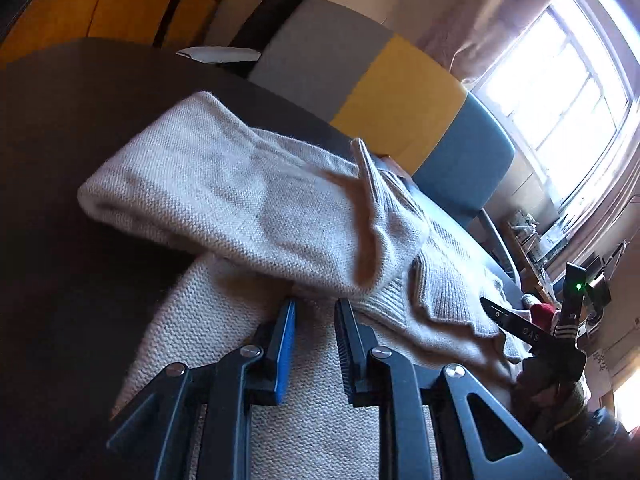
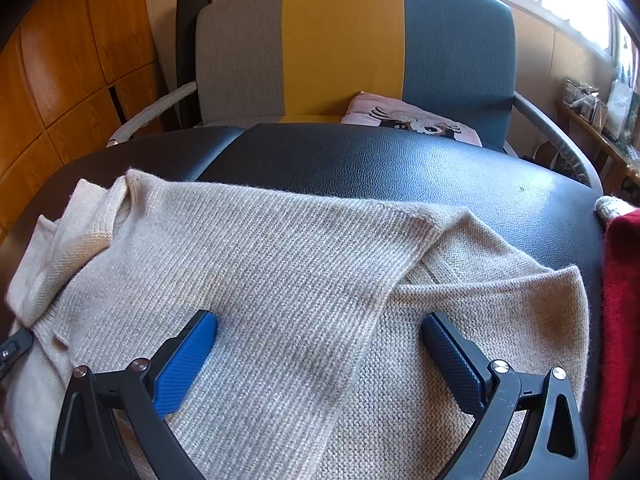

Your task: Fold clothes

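Observation:
A beige knit sweater (image 2: 260, 264) lies on a dark leather table (image 2: 400, 160). One sleeve (image 1: 224, 200) is folded across its body, cuff at the left. My left gripper (image 1: 316, 308) hovers just above the sweater below that sleeve, jaws slightly apart, holding nothing. My right gripper (image 2: 320, 324) is wide open over the middle of the sweater, its blue pads (image 2: 188, 352) on either side of the folded sleeve. The right gripper also shows in the left wrist view (image 1: 532, 332) at the sweater's far side.
A grey, yellow and blue chair (image 2: 352, 40) stands behind the table with a pink cushion (image 2: 412, 118) on its seat. A red garment (image 2: 620, 320) lies at the table's right edge. Wooden cabinets (image 2: 60, 80) are on the left, and a bright window (image 1: 560, 92) on the right.

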